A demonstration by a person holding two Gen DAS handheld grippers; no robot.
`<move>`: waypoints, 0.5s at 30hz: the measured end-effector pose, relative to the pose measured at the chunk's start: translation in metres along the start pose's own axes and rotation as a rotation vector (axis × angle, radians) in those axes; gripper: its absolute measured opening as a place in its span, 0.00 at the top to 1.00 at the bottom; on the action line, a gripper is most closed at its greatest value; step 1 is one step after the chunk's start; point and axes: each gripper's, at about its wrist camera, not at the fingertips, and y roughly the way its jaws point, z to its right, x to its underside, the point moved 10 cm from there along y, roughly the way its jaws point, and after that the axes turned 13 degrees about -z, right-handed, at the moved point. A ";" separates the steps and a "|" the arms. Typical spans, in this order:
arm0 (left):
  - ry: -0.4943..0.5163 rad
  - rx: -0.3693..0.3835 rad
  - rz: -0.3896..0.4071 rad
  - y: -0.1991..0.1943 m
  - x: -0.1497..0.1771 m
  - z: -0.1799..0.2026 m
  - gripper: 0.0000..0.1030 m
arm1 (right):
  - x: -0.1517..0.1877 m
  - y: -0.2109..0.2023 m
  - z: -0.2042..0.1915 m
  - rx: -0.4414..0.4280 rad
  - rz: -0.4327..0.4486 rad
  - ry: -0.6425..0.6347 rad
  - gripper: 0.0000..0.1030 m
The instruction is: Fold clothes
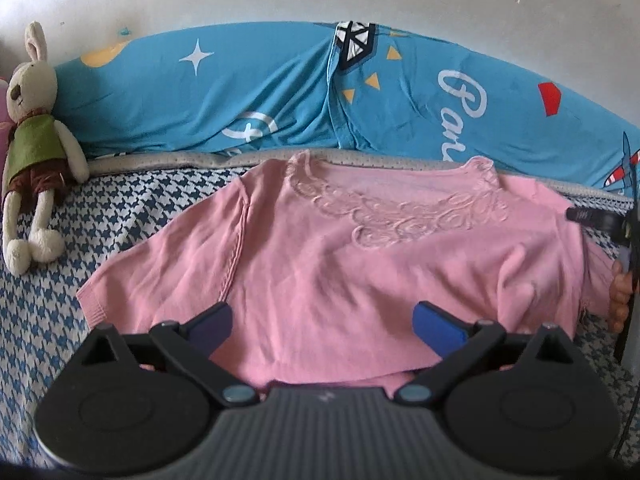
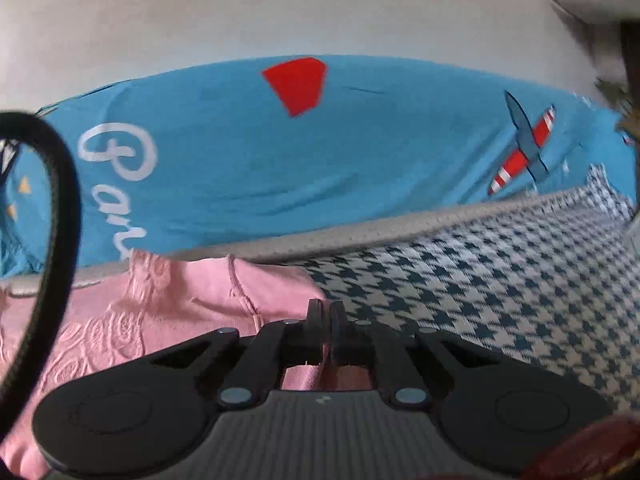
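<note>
Looking at two matching handheld grippers, left gripper (image 1: 323, 320) and right gripper (image 2: 326, 312). Both showing matte black linkage arms, big round black housings on either side, and a ribbed grey body in the middle wearing a tiny white mark. Small silvery-blue pivot screws (image 1: 239, 393) sitting at the near joints. Left fingers sporting blue pads (image 1: 438, 326); the right one's looking black. Thick black cable (image 2: 60, 216) looping along the left edge of the right view.
</note>
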 end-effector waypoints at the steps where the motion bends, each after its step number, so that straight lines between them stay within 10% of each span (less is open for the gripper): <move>1: -0.001 0.000 -0.007 0.001 0.001 0.000 0.01 | 0.001 0.002 0.000 -0.012 -0.014 0.009 0.94; 15: 0.035 -0.040 -0.004 -0.006 0.006 -0.002 0.01 | 0.007 -0.057 0.048 -0.131 -0.030 0.145 0.76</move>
